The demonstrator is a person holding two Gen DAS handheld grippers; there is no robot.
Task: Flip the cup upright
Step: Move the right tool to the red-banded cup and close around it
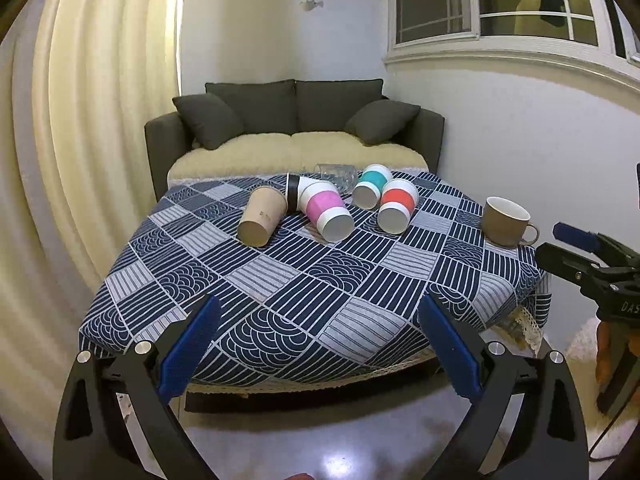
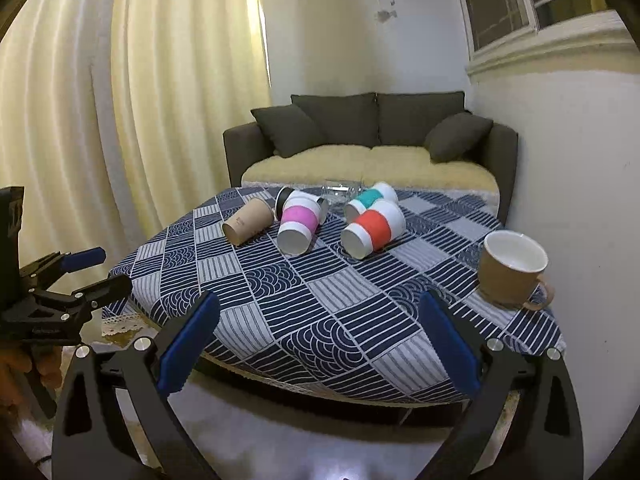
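Several cups lie on their sides on the patterned table (image 1: 304,288): a brown paper cup (image 1: 262,216) (image 2: 248,222), a pink-banded cup (image 1: 326,210) (image 2: 300,224), a black-and-white cup (image 1: 295,194) behind it, a teal-banded cup (image 1: 371,185) (image 2: 370,199), a red-banded cup (image 1: 397,205) (image 2: 374,230) and a clear glass (image 1: 338,174) (image 2: 342,191). A brown mug (image 1: 506,222) (image 2: 512,270) stands upright at the right. My left gripper (image 1: 320,344) is open, before the near edge. My right gripper (image 2: 320,340) is open too, short of the table.
A dark sofa (image 1: 296,128) with cushions stands behind the table. A cream curtain (image 1: 100,120) hangs on the left, a white wall and window (image 1: 500,4) on the right. The right gripper shows in the left view (image 1: 576,252); the left gripper shows in the right view (image 2: 92,276).
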